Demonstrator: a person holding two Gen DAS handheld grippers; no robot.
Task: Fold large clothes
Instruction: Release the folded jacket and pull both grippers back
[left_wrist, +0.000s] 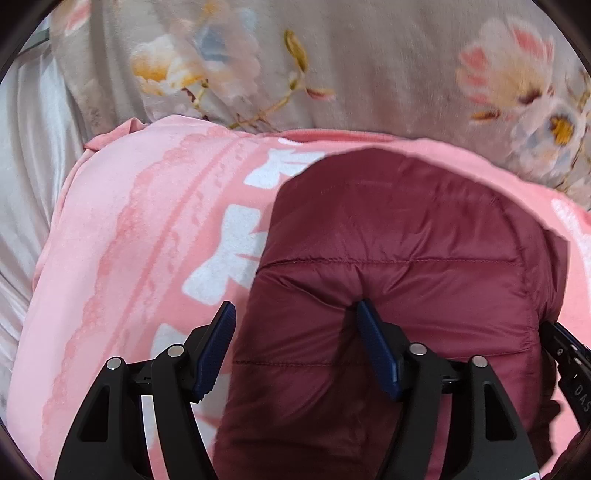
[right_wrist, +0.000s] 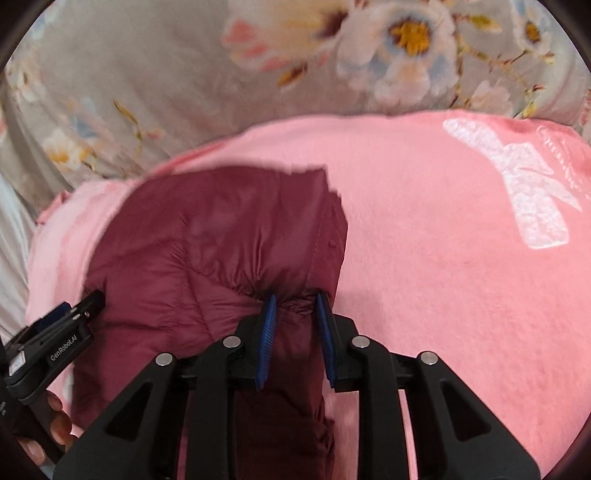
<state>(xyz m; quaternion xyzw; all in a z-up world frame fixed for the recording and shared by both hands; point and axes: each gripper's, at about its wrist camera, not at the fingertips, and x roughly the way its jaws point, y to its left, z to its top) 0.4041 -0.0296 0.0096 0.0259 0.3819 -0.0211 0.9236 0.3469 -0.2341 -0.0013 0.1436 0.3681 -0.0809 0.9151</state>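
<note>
A maroon quilted puffer jacket (left_wrist: 399, 236) lies on a pink blanket (left_wrist: 122, 236). My left gripper (left_wrist: 295, 314) is open, its jaws wide, straddling the jacket's left edge; the right finger presses into the fabric. In the right wrist view, my right gripper (right_wrist: 295, 302) is shut on a bunched fold of the jacket (right_wrist: 207, 236) near its right edge. The left gripper's body (right_wrist: 62, 332) shows at the left of the right wrist view, and the right gripper's body (left_wrist: 569, 354) at the right edge of the left wrist view.
The pink blanket (right_wrist: 443, 258) with white bow prints covers the bed. A grey floral quilt (left_wrist: 332, 66) lies beyond it; it also shows in the right wrist view (right_wrist: 147, 66). Pale satin fabric (left_wrist: 26, 166) lies at the left.
</note>
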